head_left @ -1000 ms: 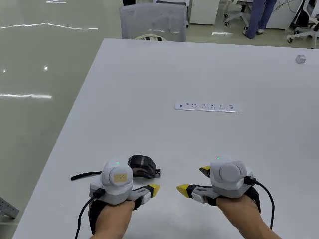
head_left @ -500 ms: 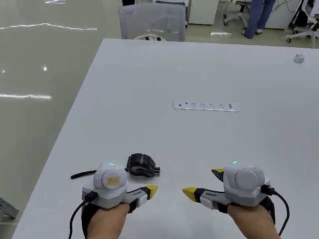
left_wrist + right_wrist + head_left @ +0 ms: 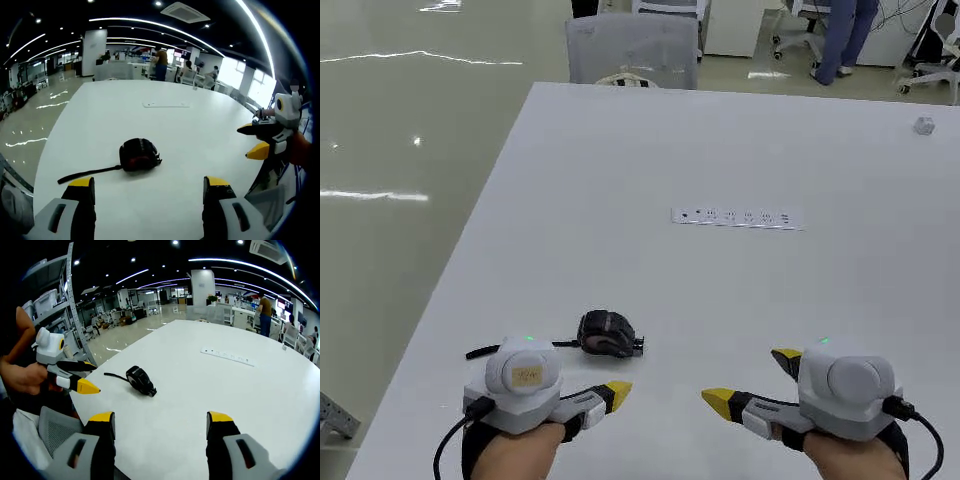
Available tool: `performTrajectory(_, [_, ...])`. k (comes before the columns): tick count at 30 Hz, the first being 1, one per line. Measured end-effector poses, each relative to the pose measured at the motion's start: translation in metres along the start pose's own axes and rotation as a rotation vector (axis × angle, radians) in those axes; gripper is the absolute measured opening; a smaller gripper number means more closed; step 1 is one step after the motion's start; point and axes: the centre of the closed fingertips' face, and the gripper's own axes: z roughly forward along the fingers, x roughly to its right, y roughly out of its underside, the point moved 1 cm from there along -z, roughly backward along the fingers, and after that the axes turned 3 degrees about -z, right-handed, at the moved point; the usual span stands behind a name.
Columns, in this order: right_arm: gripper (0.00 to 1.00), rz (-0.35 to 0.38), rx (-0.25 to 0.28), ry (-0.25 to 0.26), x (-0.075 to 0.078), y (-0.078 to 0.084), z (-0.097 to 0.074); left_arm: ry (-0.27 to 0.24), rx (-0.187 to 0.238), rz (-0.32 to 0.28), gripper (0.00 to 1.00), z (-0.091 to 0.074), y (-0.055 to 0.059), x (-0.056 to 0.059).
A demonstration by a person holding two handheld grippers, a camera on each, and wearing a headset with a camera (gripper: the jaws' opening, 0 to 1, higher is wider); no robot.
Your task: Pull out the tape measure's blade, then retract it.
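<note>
A: Item: black round tape measure (image 3: 608,333), lower left of head view, lying free on white table (image 3: 720,150), blade (image 3: 638,347) in.

B: Left gripper (image 3: 148,184), right gripper (image 3: 161,417): jaws apart, empty. Risk: it likely skids if blade is pulled unclamped; blade may whip on release.

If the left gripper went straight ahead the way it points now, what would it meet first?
Probably the tape measure, lying on the table just ahead, roughly centred between the left gripper's open jaws. Height is hard to judge.
</note>
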Motion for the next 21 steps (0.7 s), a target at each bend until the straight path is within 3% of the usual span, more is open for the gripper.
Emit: performTrajectory(21, [0.87, 0.019, 0.001, 0.031, -0.001, 0.0, -0.031, 0.005, 0.014, 0.023, 0.9, -0.034, -0.002, -0.001])
